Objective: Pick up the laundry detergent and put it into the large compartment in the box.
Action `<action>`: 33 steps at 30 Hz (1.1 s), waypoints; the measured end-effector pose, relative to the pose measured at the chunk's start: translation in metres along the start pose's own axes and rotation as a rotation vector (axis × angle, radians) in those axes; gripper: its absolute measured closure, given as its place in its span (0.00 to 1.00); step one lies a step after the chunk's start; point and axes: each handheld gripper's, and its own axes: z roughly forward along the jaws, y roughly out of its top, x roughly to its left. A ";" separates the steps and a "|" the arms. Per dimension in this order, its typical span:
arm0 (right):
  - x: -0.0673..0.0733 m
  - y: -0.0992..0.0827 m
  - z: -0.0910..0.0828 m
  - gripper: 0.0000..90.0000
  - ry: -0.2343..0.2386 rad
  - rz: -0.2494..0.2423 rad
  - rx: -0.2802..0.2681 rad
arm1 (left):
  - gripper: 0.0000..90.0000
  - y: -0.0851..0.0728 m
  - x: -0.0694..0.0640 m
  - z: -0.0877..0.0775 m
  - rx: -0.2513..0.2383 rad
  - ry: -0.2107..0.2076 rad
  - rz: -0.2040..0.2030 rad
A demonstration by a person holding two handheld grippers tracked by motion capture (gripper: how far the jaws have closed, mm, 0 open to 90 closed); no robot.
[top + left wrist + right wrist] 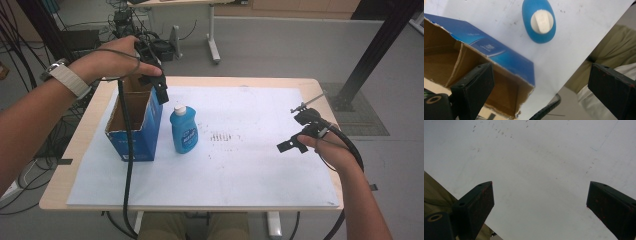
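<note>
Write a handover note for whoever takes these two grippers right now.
Left gripper: open, nothing between the jaws, held above the far right corner of the blue cardboard box.
Right gripper: open, nothing in it, over the white sheet near the table's right edge.
Things: the box stands open-topped on the left of the sheet; what can be seen of its inside looks empty. The blue bottle with the white cap stands upright just right of the box, untouched.
Done: nothing gripped.
Left: probably pick up the bottle and put it in the box.
</note>
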 end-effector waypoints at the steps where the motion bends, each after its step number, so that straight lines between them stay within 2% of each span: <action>1: 0.000 0.000 0.000 0.08 0.000 0.000 0.000 | 0.08 0.000 0.000 0.000 0.000 0.000 0.000; 8: -0.001 -0.001 0.001 0.08 0.003 0.001 -0.002 | 0.09 0.018 -0.005 0.006 0.019 0.017 -0.045; 18: -0.003 -0.006 -0.001 0.08 0.001 0.011 -0.006 | 0.09 0.027 0.004 0.015 -0.007 -0.019 -0.134; 26: -0.003 -0.007 -0.001 0.08 0.000 0.012 -0.007 | 0.09 0.034 0.006 0.024 -0.012 -0.018 -0.164; 33: -0.004 -0.009 -0.001 0.08 0.000 0.016 -0.004 | 0.09 0.040 0.010 0.036 -0.010 -0.033 -0.180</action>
